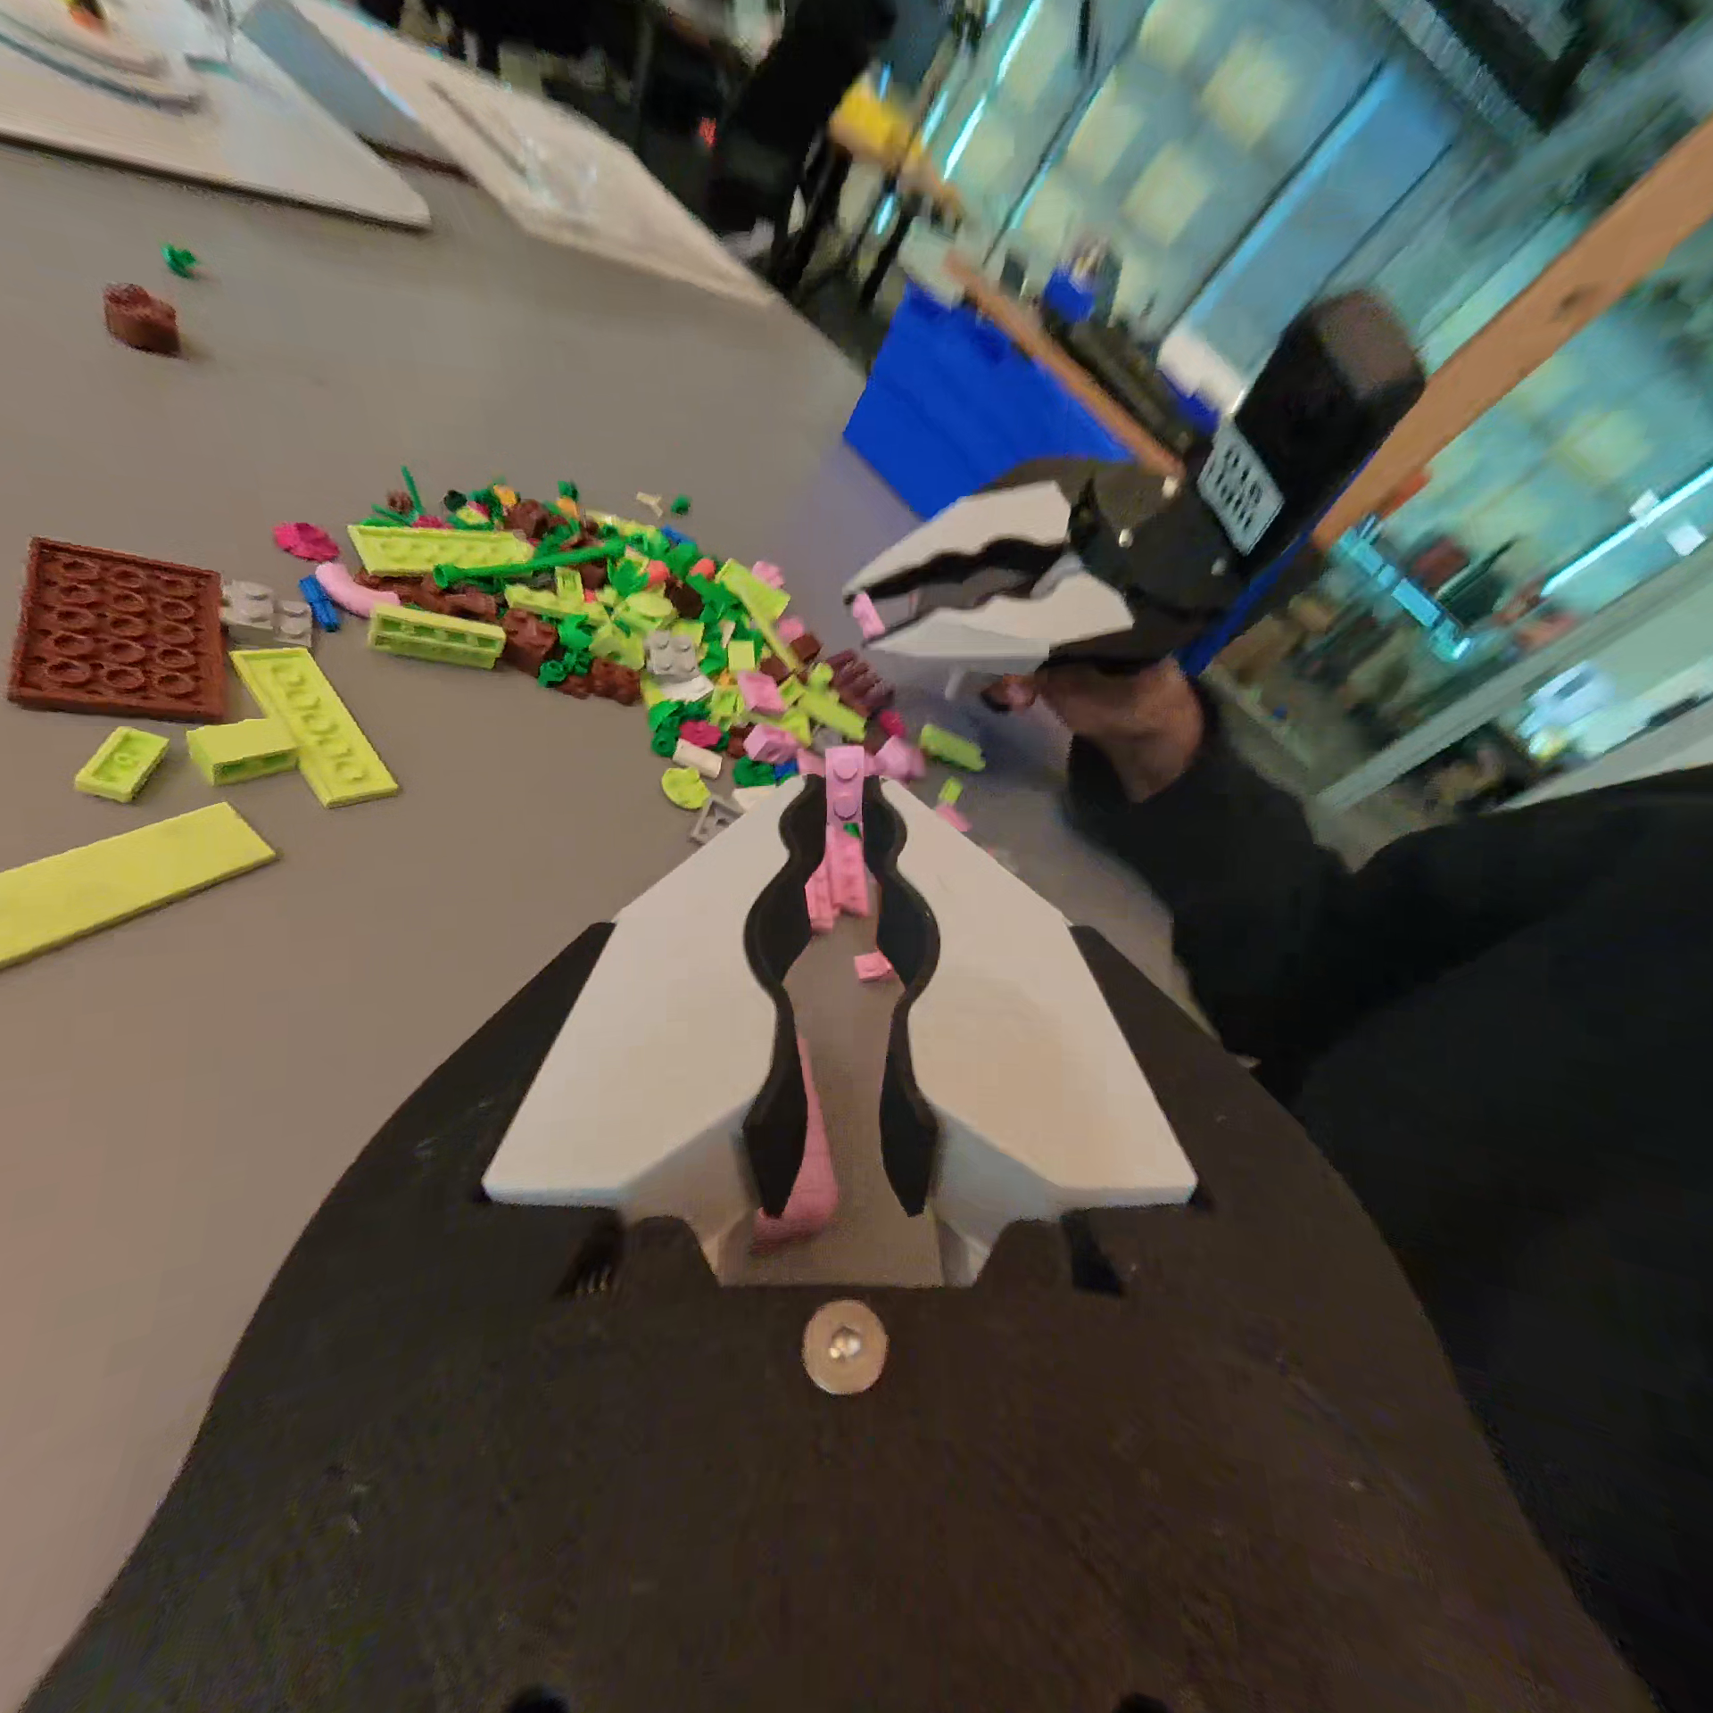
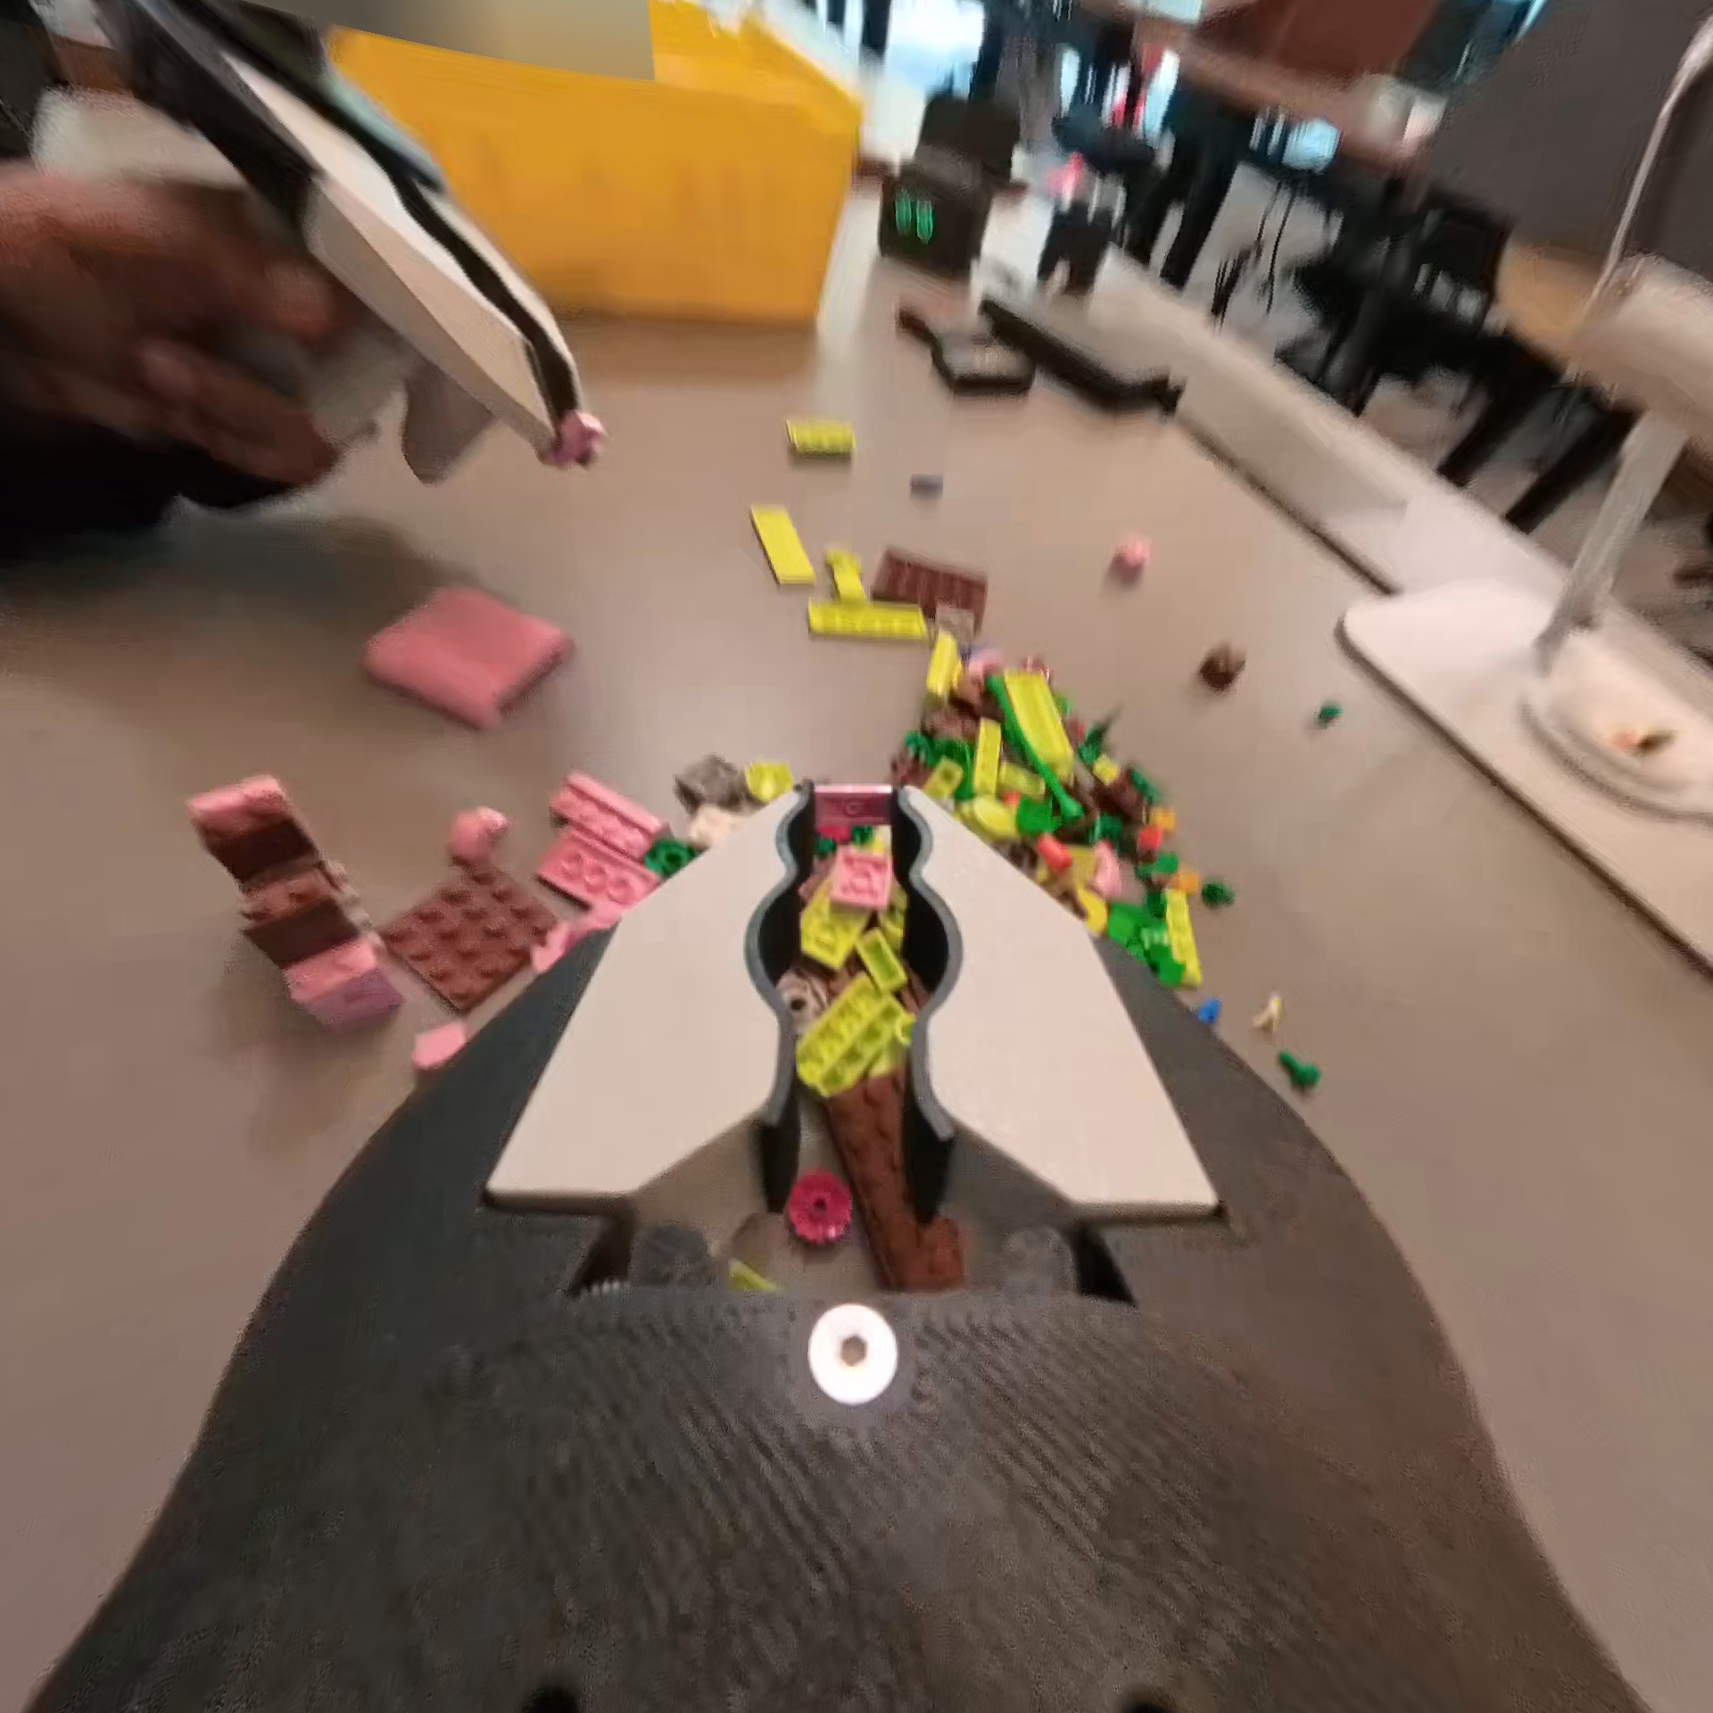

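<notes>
My left gripper (image 1: 843,788) is shut on a small pink studded piece (image 1: 843,771) and holds it above the grey table (image 1: 445,973), near the edge of a pile of loose bricks (image 1: 602,612). It also shows in the right wrist view (image 2: 567,443), raised at upper left with the pink piece (image 2: 579,437) at its tip. My right gripper (image 2: 853,805) is shut on a small dark-pink piece (image 2: 853,803) just over the pile (image 2: 1038,806). It also shows in the left wrist view (image 1: 867,614), to the right of the pile.
A brown studded plate (image 1: 116,630) and lime plates (image 1: 310,723) lie left of the pile. Pink and brown pieces (image 2: 297,899) and a pink block (image 2: 468,653) lie apart. A yellow bin (image 2: 630,185), a blue bin (image 1: 945,408) and a white lamp base (image 2: 1483,667) stand around. Tip to tip, the grippers are about 11 cm apart. The pink block (image 2: 468,653) lies some 8 cm from my left tips, 15 cm from my right tips.
</notes>
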